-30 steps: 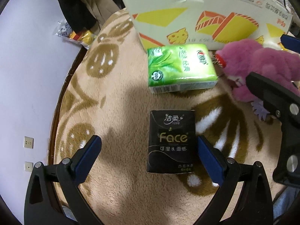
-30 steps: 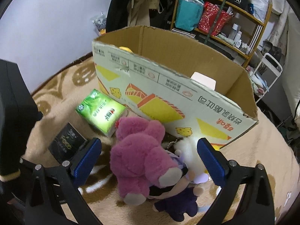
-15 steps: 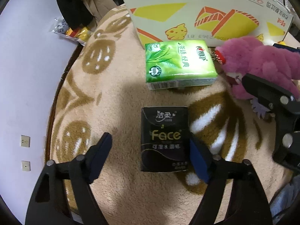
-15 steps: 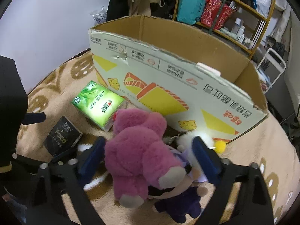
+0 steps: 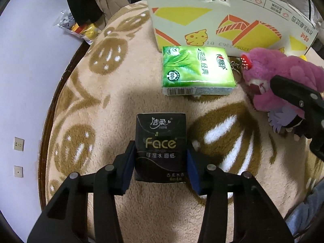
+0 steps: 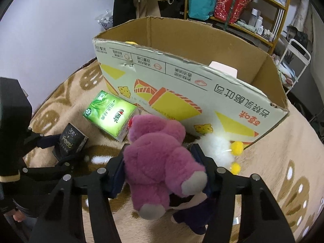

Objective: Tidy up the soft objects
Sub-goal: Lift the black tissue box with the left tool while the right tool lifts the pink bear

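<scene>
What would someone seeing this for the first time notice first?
Likely the pink plush bear in the middle of the rug, with the right gripper closing around its body. Behind it stands the big open cardboard box. To the bear's left, the left gripper is shut on a black tissue pack, and a bright green pack lies by the box.

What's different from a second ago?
Both tongs went from wide open to closing in. The left tongs now clamp the black tissue pack; the right tongs are closing around the pink plush bear. The green tissue pack and cardboard box have not moved.
</scene>
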A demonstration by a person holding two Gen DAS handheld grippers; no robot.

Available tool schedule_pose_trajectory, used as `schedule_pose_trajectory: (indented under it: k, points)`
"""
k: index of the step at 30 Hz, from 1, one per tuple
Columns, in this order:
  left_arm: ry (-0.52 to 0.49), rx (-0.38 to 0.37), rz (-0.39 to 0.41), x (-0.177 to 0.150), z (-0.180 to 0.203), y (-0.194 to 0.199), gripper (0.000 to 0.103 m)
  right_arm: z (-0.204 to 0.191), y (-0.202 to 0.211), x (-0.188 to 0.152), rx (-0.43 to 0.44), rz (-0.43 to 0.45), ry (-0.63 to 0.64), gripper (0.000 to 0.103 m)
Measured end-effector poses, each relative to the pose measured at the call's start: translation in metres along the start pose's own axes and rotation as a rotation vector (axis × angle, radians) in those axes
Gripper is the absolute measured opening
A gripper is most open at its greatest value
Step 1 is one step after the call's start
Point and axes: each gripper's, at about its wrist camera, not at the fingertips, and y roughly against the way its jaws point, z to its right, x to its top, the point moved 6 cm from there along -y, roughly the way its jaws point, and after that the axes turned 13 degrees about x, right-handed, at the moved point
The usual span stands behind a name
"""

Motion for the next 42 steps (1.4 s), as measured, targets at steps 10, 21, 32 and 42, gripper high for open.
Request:
schedule_pose_trajectory:
  k: [10,21,32,42]
  points:
    - [0.0,-0.019,0.065,-0.004,-0.001,0.021,0.045,0.004,0.025,0.004,0.048,0.062,-0.09,0.062]
    - [-0.001,-0.024,0.163,-0.001,-0.003,0.052,0.045,0.009,0.068,0.014,0.102,0.162,-0.166,0.057]
    - [-0.016,-0.031,0.285,0.005,-0.001,0.087,0.045,0.025,0.1,0.02,0.095,0.238,-0.247,0.051]
    - [0.042,-0.018,0.385,0.022,-0.015,0.112,0.045,0.029,0.125,0.033,0.118,0.317,-0.253,0.05]
